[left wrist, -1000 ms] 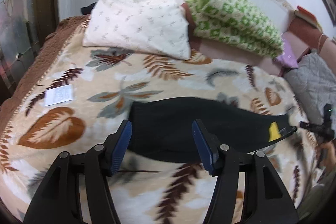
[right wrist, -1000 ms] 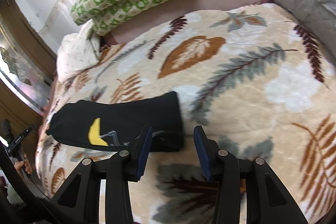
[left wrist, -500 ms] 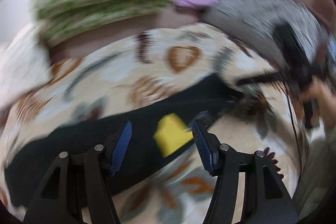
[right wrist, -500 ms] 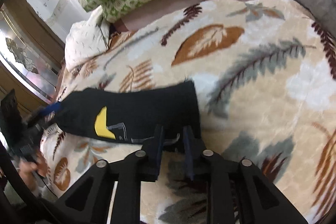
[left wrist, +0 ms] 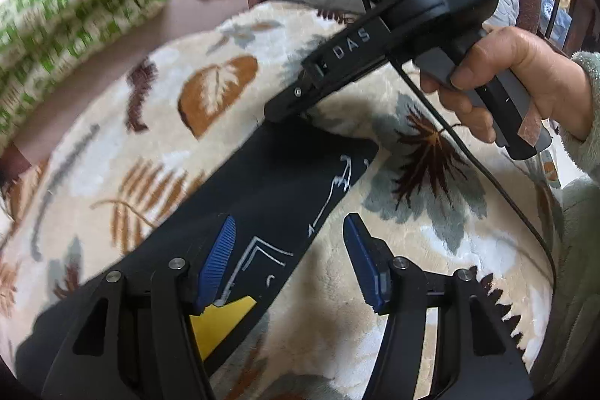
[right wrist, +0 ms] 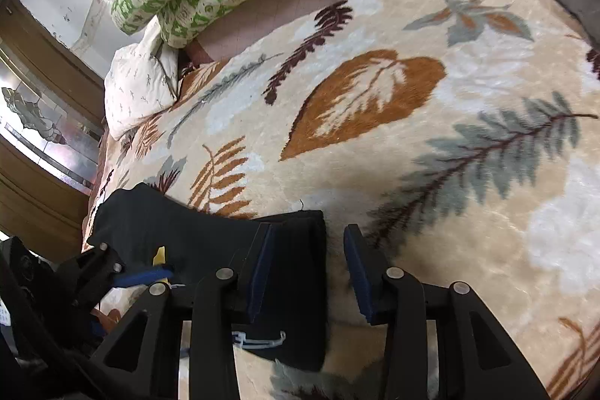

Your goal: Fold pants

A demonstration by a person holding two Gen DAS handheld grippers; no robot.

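Right now the black pants [left wrist: 285, 175] lie flat in a long strip on the leafy blanket [right wrist: 375, 100] on the bed. One gripper is at each end of the strip. The left gripper [left wrist: 288, 261] hangs over the end with the yellow patch [left wrist: 221, 321]. Its jaws are wide apart and hold nothing. One pad is over the cloth and the other is over the blanket. The right gripper [right wrist: 309, 272] is at the other end, and a hand [left wrist: 506, 81] holds its handle. Its jaws have just been closing. The side edge of the pants sits between them, but there is a gap and the pads do not look like they are pinching the cloth yet. I think the next step is to grab both ends and fold the strip over. A few things could go wrong. The pants look like they have more than one layer, so the jaws may catch only the top one, and then the fold would come apart. The blanket is thick and fluffy, so a low pinch could grab blanket fuzz too and drag the blanket along. If one end gets lifted before the other is held, the strip could twist or slide, and the edges would not line up.
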